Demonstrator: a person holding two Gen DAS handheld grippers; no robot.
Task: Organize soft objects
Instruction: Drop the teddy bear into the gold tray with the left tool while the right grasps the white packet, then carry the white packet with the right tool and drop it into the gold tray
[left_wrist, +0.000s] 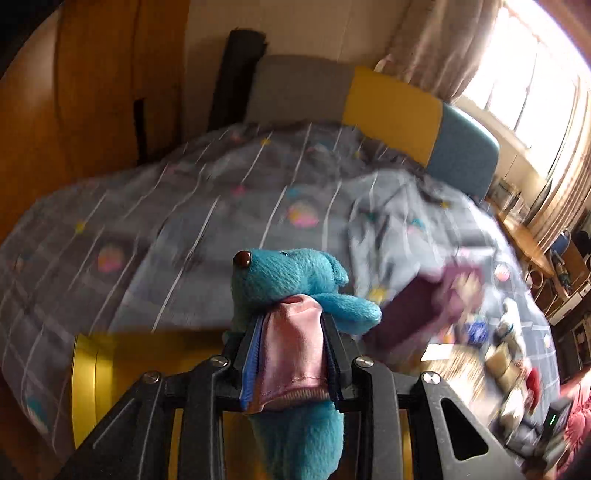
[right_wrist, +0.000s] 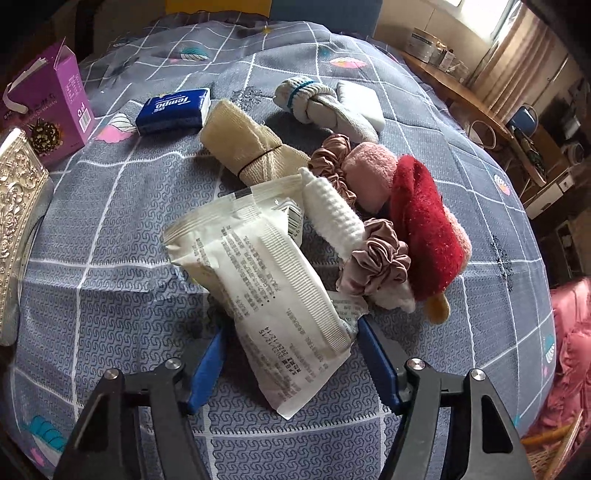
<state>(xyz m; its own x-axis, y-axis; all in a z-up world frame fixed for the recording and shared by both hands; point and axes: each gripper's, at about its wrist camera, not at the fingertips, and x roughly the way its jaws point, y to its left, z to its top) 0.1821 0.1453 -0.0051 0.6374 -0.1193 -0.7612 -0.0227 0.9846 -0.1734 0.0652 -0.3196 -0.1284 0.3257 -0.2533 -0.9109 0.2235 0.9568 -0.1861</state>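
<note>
Grey checked bedspread (right_wrist: 110, 258) bears blue "Tempo" tissue pack (right_wrist: 173, 110).

One blue plush toy (left_wrist: 291, 280), with one pink satin cloth (left_wrist: 295, 343) on it.

On the bedspread (right_wrist: 110, 229), right wrist view:
- Two dusty-pink scrunchies: one upper (right_wrist: 332, 147), one lower (right_wrist: 376, 258).
- One white sealed packet (right_wrist: 266, 280), printed text on it.
- One blue Tempo tissue pack (right_wrist: 171, 110).
- One beige rolled cloth (right_wrist: 247, 144), a dark band round it.
- One white ribbed knit piece (right_wrist: 334, 212).
- One pink fuzzy item (right_wrist: 371, 170).
- One red fuzzy item (right_wrist: 421, 221).
- One white knotted sock bundle with teal trim (right_wrist: 317, 103).
- One flat white pad (right_wrist: 360, 99).
- One purple carton (right_wrist: 51, 99).
- One embossed silver box (right_wrist: 14, 206).

Headboard cushions, left wrist view: three, one grey (left_wrist: 299, 88), one yellow (left_wrist: 391, 110), one blue (left_wrist: 465, 147).
</note>
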